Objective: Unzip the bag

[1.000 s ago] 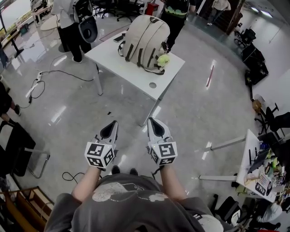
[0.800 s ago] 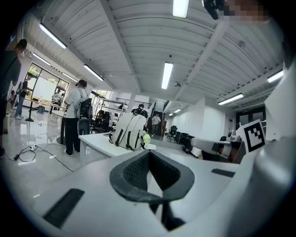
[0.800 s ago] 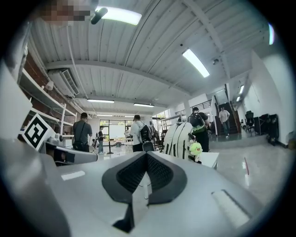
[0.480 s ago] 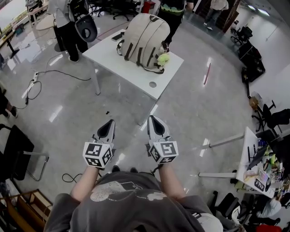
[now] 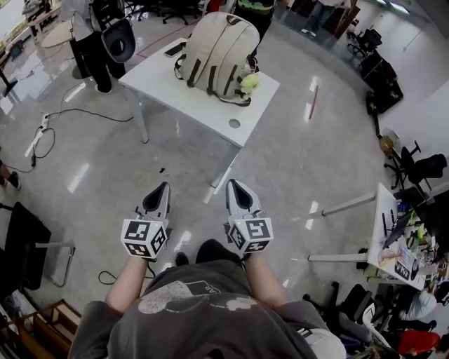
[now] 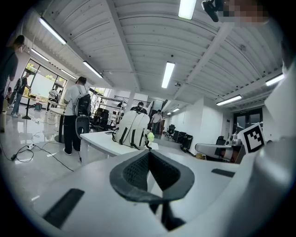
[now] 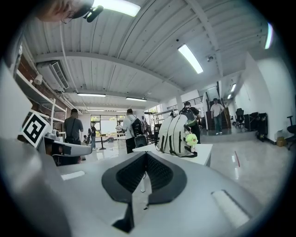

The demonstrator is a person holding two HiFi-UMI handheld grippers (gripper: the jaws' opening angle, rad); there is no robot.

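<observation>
A beige backpack (image 5: 219,50) with dark straps stands upright on a white table (image 5: 184,104) well ahead of me; a yellow-green plush charm (image 5: 248,81) hangs at its right side. The backpack (image 6: 132,130) shows small in the left gripper view, and the backpack (image 7: 175,134) again in the right gripper view. My left gripper (image 5: 157,195) and right gripper (image 5: 236,191) are held side by side over the floor, far short of the table. Both are shut with nothing between the jaws.
A person with a dark backpack (image 5: 95,38) stands at the table's left end and another person (image 5: 254,10) behind it. A phone (image 5: 173,48) lies on the table. Cables (image 5: 52,123) trail on the glossy floor at left. A cluttered desk (image 5: 403,247) stands at right, a chair (image 5: 28,242) at left.
I have stepped closer: the table and backpack shifted slightly left and up in the head view. Both grippers keep their pose, still shut.
</observation>
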